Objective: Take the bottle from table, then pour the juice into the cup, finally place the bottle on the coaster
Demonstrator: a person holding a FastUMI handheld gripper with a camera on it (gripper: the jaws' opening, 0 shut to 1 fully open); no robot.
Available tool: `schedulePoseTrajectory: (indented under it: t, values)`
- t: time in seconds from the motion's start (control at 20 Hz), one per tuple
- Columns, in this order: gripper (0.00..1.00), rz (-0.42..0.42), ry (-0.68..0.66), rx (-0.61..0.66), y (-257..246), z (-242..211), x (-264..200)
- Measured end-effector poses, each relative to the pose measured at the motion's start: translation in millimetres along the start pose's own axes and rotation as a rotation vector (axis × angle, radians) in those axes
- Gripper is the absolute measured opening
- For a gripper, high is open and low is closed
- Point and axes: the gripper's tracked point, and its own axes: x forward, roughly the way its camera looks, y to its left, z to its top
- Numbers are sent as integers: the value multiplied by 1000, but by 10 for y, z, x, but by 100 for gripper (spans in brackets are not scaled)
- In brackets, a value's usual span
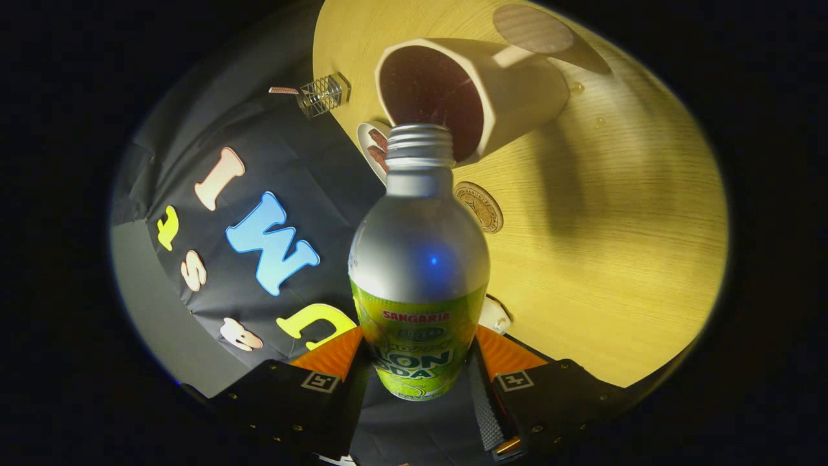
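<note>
**Bottle tipped toward the cup, held in the gripper**

One bottle (419, 259) is shown clamped between the two fingers of the gripper (419, 362), one finger pressed against each side of its labelled lower body. The cap is off, and the threaded mouth is left open. The long axis of the bottle runs straight forward along the fingers, with the mouth pointed away from the gripper and set just at the lip of the cup (472, 97). Whether liquid remains inside the bottle cannot be told.

One pale cup with a side handle is seen standing on the round wooden table (614, 226), its opening turned toward the bottle mouth; its interior appears dark reddish-brown, though liquid cannot be distinguished from lining. One round coaster (479, 206) lies flat on the table just beside the bottle neck and near the cup. Further objects are noted near the table rim: one small dish (372, 150) with brown pieces, and one wire basket (321, 95).
</note>
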Motion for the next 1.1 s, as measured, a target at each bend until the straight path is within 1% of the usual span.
schedulePoseTrajectory:
  t: [0.25,0.5,0.7,0.8,1.0,1.1]
  values:
    - [73,5,-4,39,54,14,0]
    - [73,2,-8,1,94,-31,38]
    - [73,-7,-29,-68,11,-31,77]
    - [73,-24,-42,-123,-69,-27,98]
    - [73,-87,-85,-330,-232,30,64]
    - [73,-101,-107,-425,-252,60,70]
